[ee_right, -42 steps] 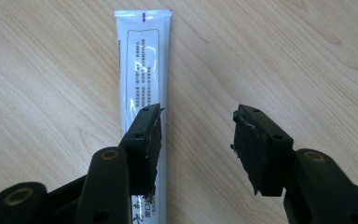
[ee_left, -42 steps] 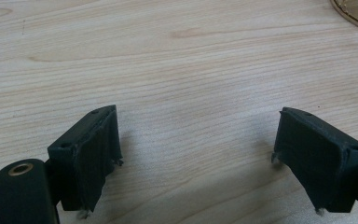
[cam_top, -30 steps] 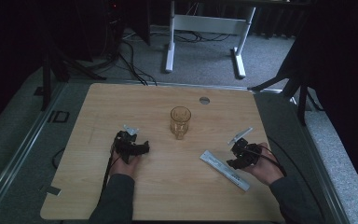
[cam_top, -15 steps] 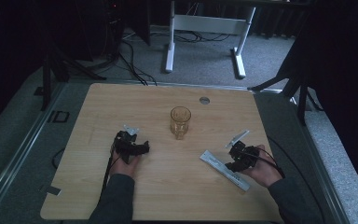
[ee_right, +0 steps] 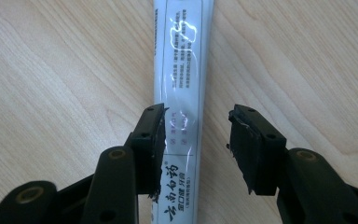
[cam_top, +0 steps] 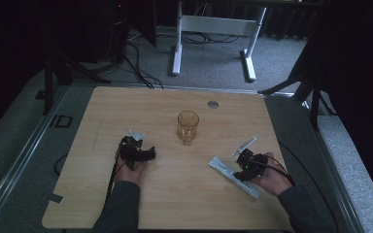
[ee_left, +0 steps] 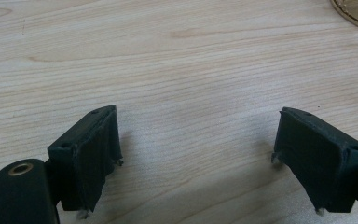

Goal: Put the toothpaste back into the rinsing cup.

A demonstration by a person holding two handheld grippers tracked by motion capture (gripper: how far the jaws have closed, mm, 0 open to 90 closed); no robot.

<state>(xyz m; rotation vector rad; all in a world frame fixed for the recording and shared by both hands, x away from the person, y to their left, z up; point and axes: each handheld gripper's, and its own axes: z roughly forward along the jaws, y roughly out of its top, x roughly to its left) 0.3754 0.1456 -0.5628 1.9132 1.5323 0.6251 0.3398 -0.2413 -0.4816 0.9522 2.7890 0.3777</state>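
My left gripper (cam_top: 148, 154): jaws spread wide over bare table (cam_top: 102, 111). Glass (cam_top: 188, 127): upright, mid-table. White packet (cam_top: 226, 170): flat, table's right part. My right gripper (ee_right: 196, 140): jaws just closing, straddling packet, right pad apart from it.

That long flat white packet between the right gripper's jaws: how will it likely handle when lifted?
The long flat white packet has a glossy film that catches the light, so it may be slippery. It lies thin and flat on the wooden table, so it is probably light and unlikely to roll. The right gripper straddles it near one end, so the far end may droop.
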